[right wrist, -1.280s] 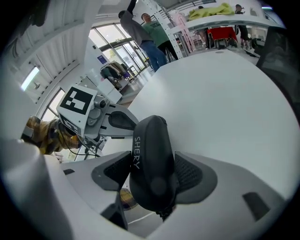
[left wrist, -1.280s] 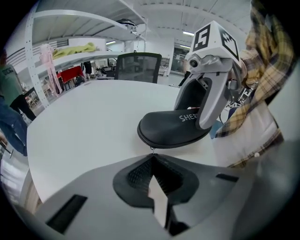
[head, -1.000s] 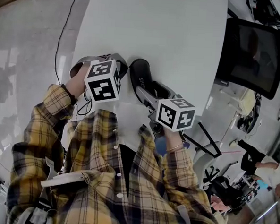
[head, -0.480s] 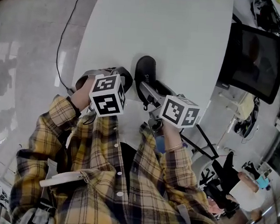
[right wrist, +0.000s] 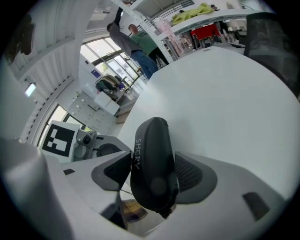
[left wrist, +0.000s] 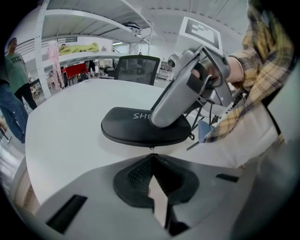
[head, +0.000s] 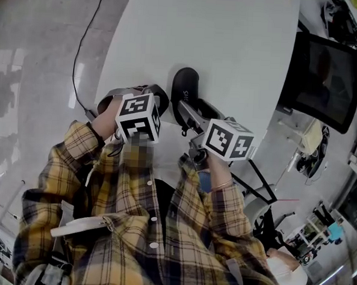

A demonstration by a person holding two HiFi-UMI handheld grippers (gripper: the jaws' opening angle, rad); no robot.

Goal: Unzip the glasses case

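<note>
Two grippers work a black oval zipped glasses case (head: 185, 88) near the white desk (head: 220, 45) edge. The right gripper (right wrist: 152, 174) has its jaws clamped on the case body, while the left gripper (left wrist: 152, 154) has its jaws closed, seemingly pinching the small zip pull (left wrist: 151, 149). Next comes drawing the pull round the seam.

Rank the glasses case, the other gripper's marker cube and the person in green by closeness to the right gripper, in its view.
1. Glasses case, between its fingers.
2. Marker cube, lower left.
3. Person in green, far back, top.
</note>
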